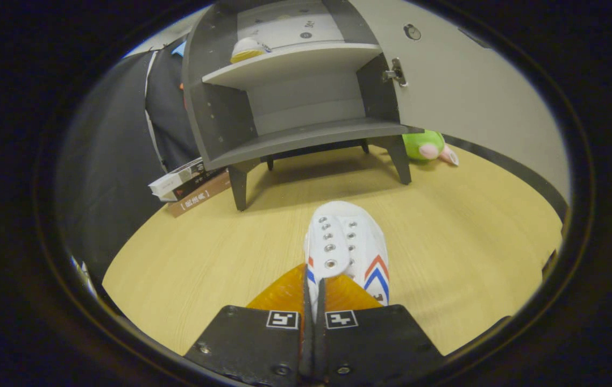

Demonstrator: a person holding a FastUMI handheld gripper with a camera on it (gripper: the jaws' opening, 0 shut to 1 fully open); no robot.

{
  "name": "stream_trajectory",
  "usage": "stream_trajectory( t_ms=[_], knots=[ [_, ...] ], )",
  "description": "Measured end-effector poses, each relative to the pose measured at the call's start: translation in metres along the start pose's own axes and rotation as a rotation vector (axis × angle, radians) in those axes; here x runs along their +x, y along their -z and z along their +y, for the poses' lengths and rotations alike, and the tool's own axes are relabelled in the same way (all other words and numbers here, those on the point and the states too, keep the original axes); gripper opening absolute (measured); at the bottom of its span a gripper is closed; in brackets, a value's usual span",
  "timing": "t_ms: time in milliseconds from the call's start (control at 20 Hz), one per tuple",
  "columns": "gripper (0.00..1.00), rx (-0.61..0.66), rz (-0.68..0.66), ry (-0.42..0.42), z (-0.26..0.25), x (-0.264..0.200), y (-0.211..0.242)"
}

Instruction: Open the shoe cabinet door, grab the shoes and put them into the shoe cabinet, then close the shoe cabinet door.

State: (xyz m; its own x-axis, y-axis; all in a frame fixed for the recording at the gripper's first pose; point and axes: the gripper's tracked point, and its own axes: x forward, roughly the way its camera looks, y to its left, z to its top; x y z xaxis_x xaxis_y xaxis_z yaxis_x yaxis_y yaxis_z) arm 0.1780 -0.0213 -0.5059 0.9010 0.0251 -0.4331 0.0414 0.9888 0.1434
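Carrying step: gripper [314, 293], orange fingers pinched on the white canvas sneaker [346, 247] above the wooden tabletop, faces the open grey shoe cabinet [295, 97]; next, ease it onto the lower shelf.

1. The heel of the white shoe [350, 252] is hidden behind the orange fingers [284, 293] of the gripper [314, 293], so where they press on it cannot be seen.
2. The top of the cabinet [263, 107] is cut off, and so is the far side of its open door [478, 97].
3. On the upper shelf [295, 59], a white and yellow thing [247, 49] is too small to name, perhaps the other shoe.
4. The green plush toy [425, 145] is half hidden behind the cabinet's leg.
5. The books [190, 185] lie at the floor's [204, 258] far left edge, partly behind the cabinet.
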Motion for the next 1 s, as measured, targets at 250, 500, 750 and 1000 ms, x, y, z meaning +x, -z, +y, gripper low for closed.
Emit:
stream_trajectory(
  t_ms=[250, 500, 750, 1000],
  knots=[
    [0.05, -0.033, -0.055, -0.055, 0.015, -0.050, -0.025],
    [0.05, -0.058, -0.168, -0.151, 0.049, -0.127, -0.084],
    [0.05, -0.089, -0.277, -0.230, 0.074, -0.200, -0.152],
    [0.05, -0.133, -0.385, -0.181, 0.071, -0.233, -0.237]
  ],
)
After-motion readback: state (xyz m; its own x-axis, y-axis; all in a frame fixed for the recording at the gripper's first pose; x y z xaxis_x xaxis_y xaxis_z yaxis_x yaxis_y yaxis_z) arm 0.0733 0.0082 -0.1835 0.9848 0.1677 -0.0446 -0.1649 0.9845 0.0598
